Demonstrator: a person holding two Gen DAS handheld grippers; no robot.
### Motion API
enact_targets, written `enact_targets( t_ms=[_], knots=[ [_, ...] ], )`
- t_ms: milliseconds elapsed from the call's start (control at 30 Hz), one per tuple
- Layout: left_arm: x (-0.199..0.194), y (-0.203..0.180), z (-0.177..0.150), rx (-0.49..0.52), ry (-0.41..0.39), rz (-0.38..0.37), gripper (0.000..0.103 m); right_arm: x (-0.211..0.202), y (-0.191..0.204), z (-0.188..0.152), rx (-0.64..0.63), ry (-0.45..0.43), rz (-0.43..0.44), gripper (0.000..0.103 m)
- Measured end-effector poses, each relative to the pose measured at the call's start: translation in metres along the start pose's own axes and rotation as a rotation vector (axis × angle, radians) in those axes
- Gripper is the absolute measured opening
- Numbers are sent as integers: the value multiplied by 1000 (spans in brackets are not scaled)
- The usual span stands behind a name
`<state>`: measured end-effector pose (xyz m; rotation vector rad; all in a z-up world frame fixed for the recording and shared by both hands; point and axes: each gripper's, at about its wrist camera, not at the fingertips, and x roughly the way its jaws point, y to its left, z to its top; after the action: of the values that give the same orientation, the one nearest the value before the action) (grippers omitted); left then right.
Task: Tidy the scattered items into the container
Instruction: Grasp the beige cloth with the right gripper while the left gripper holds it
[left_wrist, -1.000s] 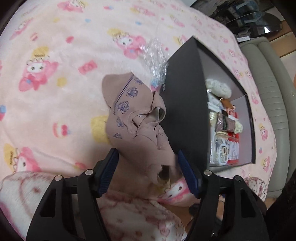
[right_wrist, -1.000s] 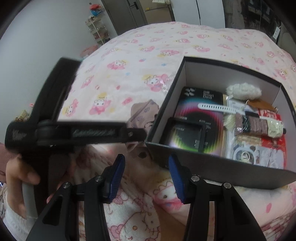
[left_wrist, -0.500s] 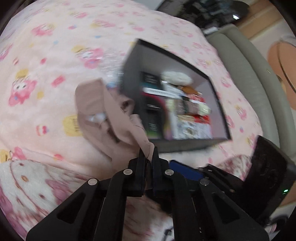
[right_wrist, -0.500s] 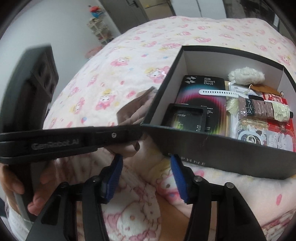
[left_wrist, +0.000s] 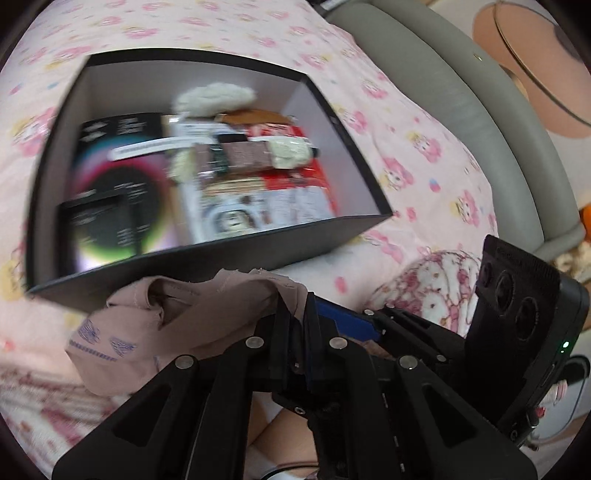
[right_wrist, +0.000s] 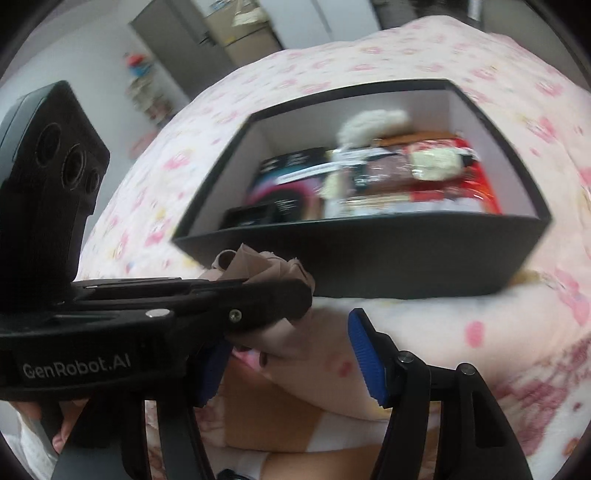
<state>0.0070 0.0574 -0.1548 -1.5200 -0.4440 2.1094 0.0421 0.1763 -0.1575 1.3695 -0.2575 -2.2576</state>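
My left gripper (left_wrist: 295, 314) is shut on a beige cloth with blue shell prints (left_wrist: 177, 321), lifted just in front of the black box (left_wrist: 207, 258). The box holds several items: a dark booklet, a white fluffy piece, red packets. In the right wrist view the left gripper (right_wrist: 295, 295) crosses in from the left with the beige cloth (right_wrist: 258, 266) bunched at its tip, near the black box (right_wrist: 406, 258). My right gripper (right_wrist: 288, 354) has its jaws opening, nothing between them; its left blue pad is partly hidden behind the left tool.
A pink cartoon-print blanket (left_wrist: 424, 147) covers the bed under the box. A grey padded headboard (left_wrist: 461, 96) runs along the right. A hand (right_wrist: 55, 428) holds the left tool's handle. A doorway and shelves stand at the back in the right wrist view.
My left gripper closed on the beige cloth and lifted it off the blanket, swinging over to the box's front wall. The right gripper's jaws widened and it moved across the box front.
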Motion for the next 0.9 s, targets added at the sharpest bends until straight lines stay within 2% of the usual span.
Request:
enact_targets(
  t_ms=[33,100,133,167,200,233,333,467,567,733,833,900],
  knots=[
    [3,-4,2,10,4,1,5,-2,-7,-1,21,-11,0,58],
    [6,-8,5,19,1,19,9,-3,-17,-1,59,-26,0,48],
    [4,-7,6,21,-9,31,15,-2,-22,0,79,-29,-5,44],
    [2,-6,5,18,-18,40,21,-2,-26,1,91,-33,-13,44],
    [-1,-2,4,8,-26,51,35,-1,-28,1,100,-34,-28,43],
    [-6,4,3,-6,-40,59,44,0,-31,1,105,-37,-55,43],
    [-15,27,-4,-66,-55,91,47,6,-40,1,133,-25,-93,43],
    [-14,58,-15,-154,-25,197,48,9,-44,3,153,-24,-123,43],
    [-1,75,-18,-212,20,256,58,12,-43,2,145,-9,-143,47],
    [28,89,-15,-236,29,287,67,24,-39,8,129,27,-168,49],
    [37,96,-13,-277,33,275,69,35,-40,13,127,43,-168,51],
    [38,98,-16,-278,27,263,68,48,-44,11,150,84,-172,51]
  ],
)
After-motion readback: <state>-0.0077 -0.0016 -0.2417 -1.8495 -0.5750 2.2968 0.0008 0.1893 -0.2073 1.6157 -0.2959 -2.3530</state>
